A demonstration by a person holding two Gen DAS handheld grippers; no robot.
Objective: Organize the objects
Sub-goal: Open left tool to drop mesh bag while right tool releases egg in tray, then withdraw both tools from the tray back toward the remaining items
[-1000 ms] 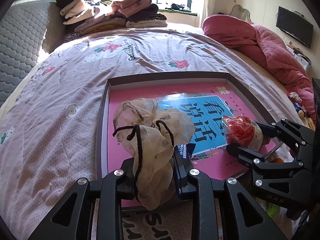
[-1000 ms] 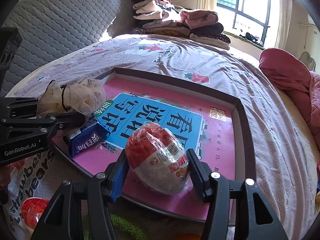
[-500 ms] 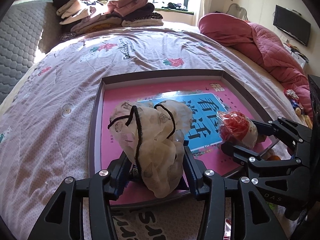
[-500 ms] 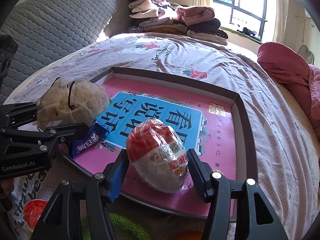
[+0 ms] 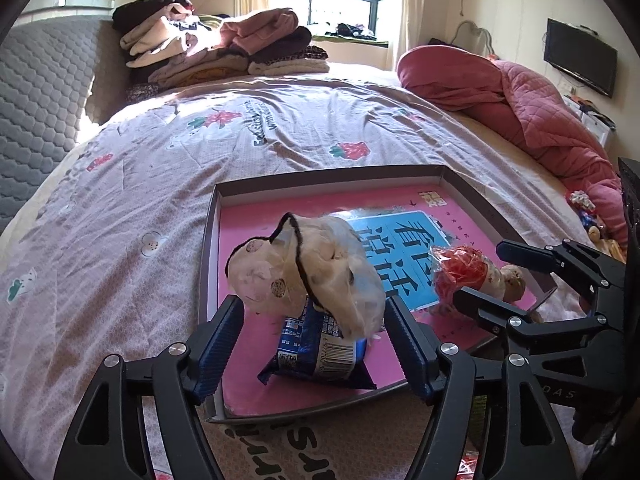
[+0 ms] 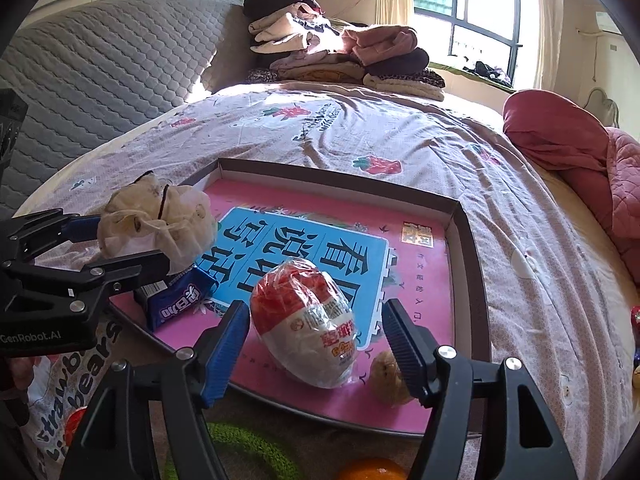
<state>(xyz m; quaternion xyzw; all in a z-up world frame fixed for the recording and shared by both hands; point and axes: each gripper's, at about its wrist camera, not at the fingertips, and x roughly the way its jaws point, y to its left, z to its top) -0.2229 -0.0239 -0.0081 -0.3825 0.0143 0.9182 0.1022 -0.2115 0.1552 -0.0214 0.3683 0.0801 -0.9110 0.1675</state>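
A shallow tray (image 5: pixel 208 240) (image 6: pixel 464 240) with a pink and blue printed floor lies on the bed. In its near left corner a beige drawstring pouch (image 5: pixel 304 272) (image 6: pixel 160 228) rests on a blue snack packet (image 5: pixel 320 356) (image 6: pixel 176 304). My left gripper (image 5: pixel 314 344) (image 6: pixel 108 244) straddles them, its jaws opening and the pads just off the pouch. A red and white egg-shaped packet (image 6: pixel 308 320) (image 5: pixel 464 272) lies on the tray floor between the opening jaws of my right gripper (image 6: pixel 316 336) (image 5: pixel 500 280), with its pads apart from it.
A small brown ball (image 6: pixel 386 372) sits by the egg packet. Folded clothes (image 5: pixel 216 48) are stacked at the head of the bed, and a pink quilt (image 5: pixel 540 112) lies on the right. An orange (image 6: pixel 372 472) and a green knitted thing (image 6: pixel 248 452) lie below the tray.
The left jaws went from shut on the pouch to wide apart, and the pouch settled onto the blue packet. The right jaws widened off the egg packet, which stays on the tray.
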